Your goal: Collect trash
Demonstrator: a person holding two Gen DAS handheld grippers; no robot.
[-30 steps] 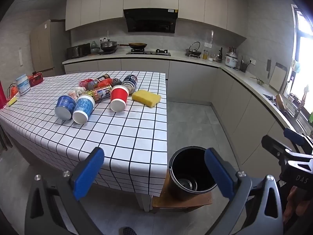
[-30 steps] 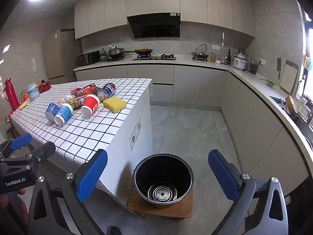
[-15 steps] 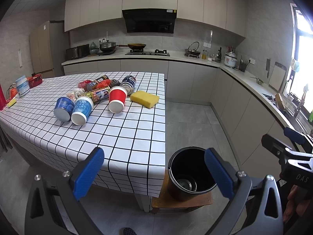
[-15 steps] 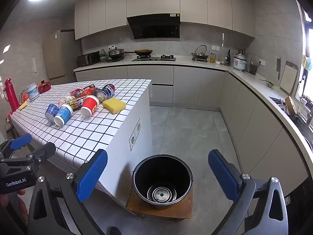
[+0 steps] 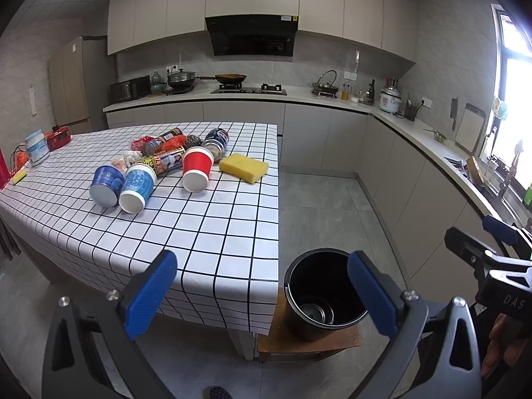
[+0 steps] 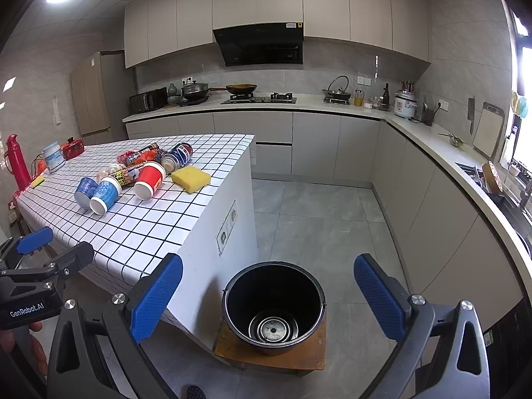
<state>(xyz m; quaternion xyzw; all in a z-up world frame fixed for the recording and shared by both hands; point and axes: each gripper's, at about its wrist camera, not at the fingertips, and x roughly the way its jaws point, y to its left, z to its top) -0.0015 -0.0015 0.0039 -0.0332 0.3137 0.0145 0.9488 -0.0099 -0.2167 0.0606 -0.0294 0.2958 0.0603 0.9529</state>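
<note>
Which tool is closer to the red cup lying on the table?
Left. The left tool hangs over the table's near edge, facing the red cup. The right tool is off past the table's corner, above the black bucket.

A heap of toppled paper cups (image 5: 197,169) and drink cans (image 5: 216,143) is seen beside a yellow sponge (image 5: 243,167) on the black-gridded white tablecloth (image 5: 199,226), with a black round bin (image 5: 321,294) set on a wooden stool (image 5: 307,344) below the table's corner.
</note>
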